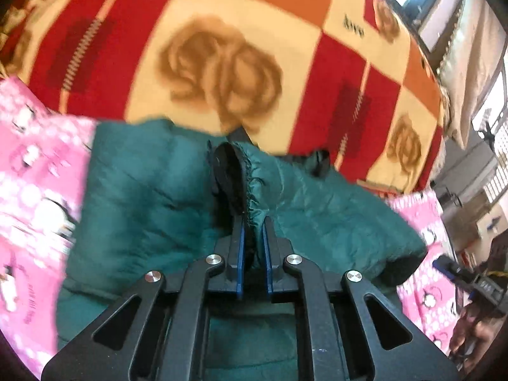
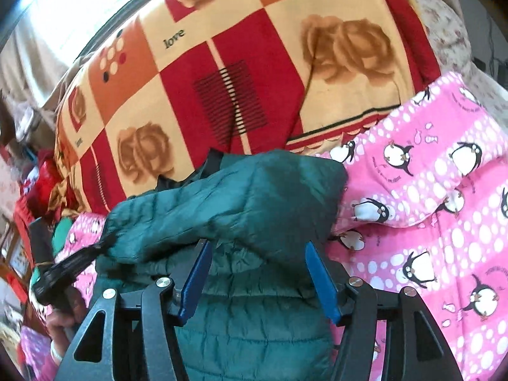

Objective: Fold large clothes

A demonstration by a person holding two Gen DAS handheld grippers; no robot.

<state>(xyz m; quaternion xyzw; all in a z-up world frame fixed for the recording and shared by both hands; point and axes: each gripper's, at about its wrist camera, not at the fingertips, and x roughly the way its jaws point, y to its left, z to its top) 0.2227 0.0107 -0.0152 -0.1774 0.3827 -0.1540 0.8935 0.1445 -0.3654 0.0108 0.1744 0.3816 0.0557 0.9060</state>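
A dark green quilted jacket (image 1: 143, 190) lies on the bed, partly folded over itself. My left gripper (image 1: 252, 222) is shut on a gathered green edge beside a black cuff (image 1: 227, 171). The right wrist view shows that same gripper (image 2: 63, 270) at the left, pinching the jacket's black-trimmed end, with a hand (image 2: 62, 320) below it. My right gripper (image 2: 257, 244) stands open, its blue pads (image 2: 320, 279) well apart. A puffy fold of the jacket (image 2: 241, 197) drapes over the fingertips and hides them; quilted fabric fills the gap without being pinched.
A red, orange and cream rose-print blanket (image 2: 222, 63) covers the far side of the bed. A pink penguin-print blanket (image 2: 428, 206) lies under and beside the jacket. A bright window (image 1: 444, 16) and room clutter sit past the bed's edge.
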